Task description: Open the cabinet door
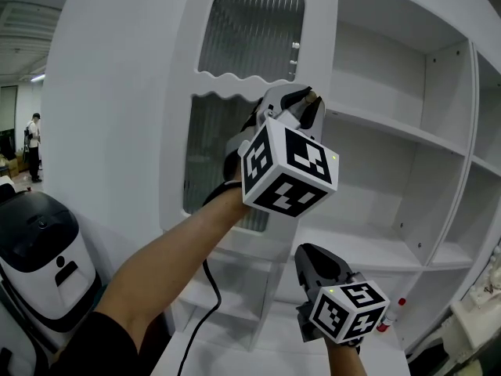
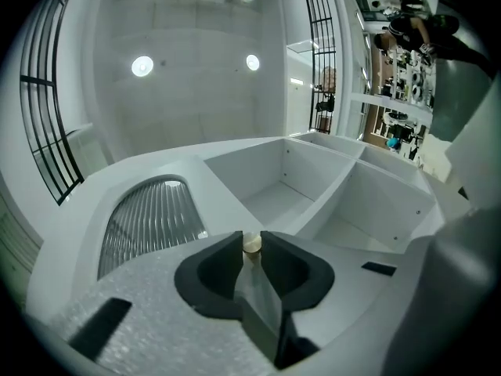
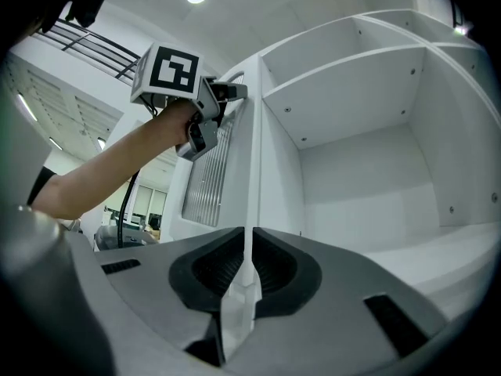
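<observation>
The cabinet door stands open at the left of the head view. It is white, with an arched ribbed-glass pane above a second ribbed pane, and its free edge is swung clear of the white shelves on the right. On that edge, at about the level where the two panes meet, sits a small pale knob. We have the left gripper raised to it, with the jaws pinching the knob between their tips. A black cable hangs below our left forearm.

Our right gripper is lower, in front of the bottom shelves. Its jaws are pressed together on nothing, and in its own view they line up with the door's edge beyond them.

Further left, a white-and-black machine stands on the floor, and a person stands far back in the room.
</observation>
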`<action>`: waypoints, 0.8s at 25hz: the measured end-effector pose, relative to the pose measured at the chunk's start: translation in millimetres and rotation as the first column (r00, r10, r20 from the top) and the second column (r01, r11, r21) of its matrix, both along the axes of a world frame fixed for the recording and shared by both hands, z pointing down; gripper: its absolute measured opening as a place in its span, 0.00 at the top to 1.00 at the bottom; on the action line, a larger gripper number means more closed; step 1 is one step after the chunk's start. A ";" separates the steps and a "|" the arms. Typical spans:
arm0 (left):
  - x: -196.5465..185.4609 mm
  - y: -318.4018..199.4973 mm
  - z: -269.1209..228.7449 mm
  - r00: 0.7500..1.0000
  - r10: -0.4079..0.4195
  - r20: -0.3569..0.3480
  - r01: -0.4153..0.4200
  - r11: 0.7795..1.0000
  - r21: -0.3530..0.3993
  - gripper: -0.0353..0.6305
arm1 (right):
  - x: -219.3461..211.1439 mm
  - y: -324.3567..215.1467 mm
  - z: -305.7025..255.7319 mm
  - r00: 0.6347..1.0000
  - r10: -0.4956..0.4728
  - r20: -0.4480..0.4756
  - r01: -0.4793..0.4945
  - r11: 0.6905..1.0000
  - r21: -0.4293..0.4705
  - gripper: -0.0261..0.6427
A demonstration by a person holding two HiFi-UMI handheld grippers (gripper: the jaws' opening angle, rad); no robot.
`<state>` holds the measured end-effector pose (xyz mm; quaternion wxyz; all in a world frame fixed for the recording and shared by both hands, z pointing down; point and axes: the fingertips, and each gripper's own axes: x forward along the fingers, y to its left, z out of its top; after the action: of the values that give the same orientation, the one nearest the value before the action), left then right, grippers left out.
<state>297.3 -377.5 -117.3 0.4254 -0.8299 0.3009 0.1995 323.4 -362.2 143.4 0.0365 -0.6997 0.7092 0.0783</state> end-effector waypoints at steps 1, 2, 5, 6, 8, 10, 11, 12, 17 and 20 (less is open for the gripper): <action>-0.7 1.2 -0.3 1.000 0.001 -0.001 -0.001 1.000 -0.002 0.82 | 0.2 1.0 0.2 1.000 -0.004 0.000 0.004 1.000 0.000 0.93; -1.6 2.6 -0.7 1.000 0.003 -0.001 -0.003 1.000 -0.004 0.83 | -0.1 2.2 -0.1 1.000 -0.007 -0.003 0.007 1.000 0.002 0.93; -4.9 6.6 -0.7 1.000 0.004 0.004 -0.004 1.000 -0.006 0.83 | -4.1 4.8 0.3 1.000 -0.020 -0.023 0.020 1.000 0.000 0.93; -6.0 7.8 -0.4 1.000 0.005 0.005 -0.005 1.000 -0.009 0.83 | -5.7 5.5 0.7 0.999 -0.028 -0.026 0.027 1.000 -0.001 0.93; -8.4 10.7 -0.6 1.000 0.009 0.001 -0.009 1.000 -0.018 0.83 | -7.5 7.0 1.1 0.999 -0.045 -0.027 0.045 0.999 -0.003 0.92; -11.3 13.8 -1.1 1.000 0.012 -0.003 -0.012 1.000 -0.025 0.83 | -7.9 8.6 1.4 0.998 -0.061 -0.024 0.061 0.998 -0.006 0.92; -12.8 15.5 -1.1 1.000 0.012 -0.003 -0.012 1.000 -0.027 0.83 | -8.6 9.4 2.1 0.997 -0.072 -0.020 0.071 0.997 -0.006 0.92; -14.3 17.1 -1.0 1.000 0.012 -0.003 -0.012 1.000 -0.027 0.83 | -10.2 10.1 3.3 0.996 -0.086 -0.016 0.085 0.996 -0.009 0.91; -18.5 21.9 -0.6 1.000 -0.002 -0.009 0.002 1.000 -0.029 0.82 | -20.1 9.4 13.6 0.989 -0.145 -0.007 0.145 0.989 -0.039 0.78; -20.3 23.6 0.0 1.000 -0.005 -0.013 0.005 0.999 -0.038 0.82 | -20.7 4.3 17.1 0.986 -0.165 0.007 0.165 0.985 -0.055 0.78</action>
<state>277.0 -354.0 -117.3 0.4082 -0.8357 0.3095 0.1982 302.7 -357.8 160.5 0.0243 -0.6395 0.7664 0.0547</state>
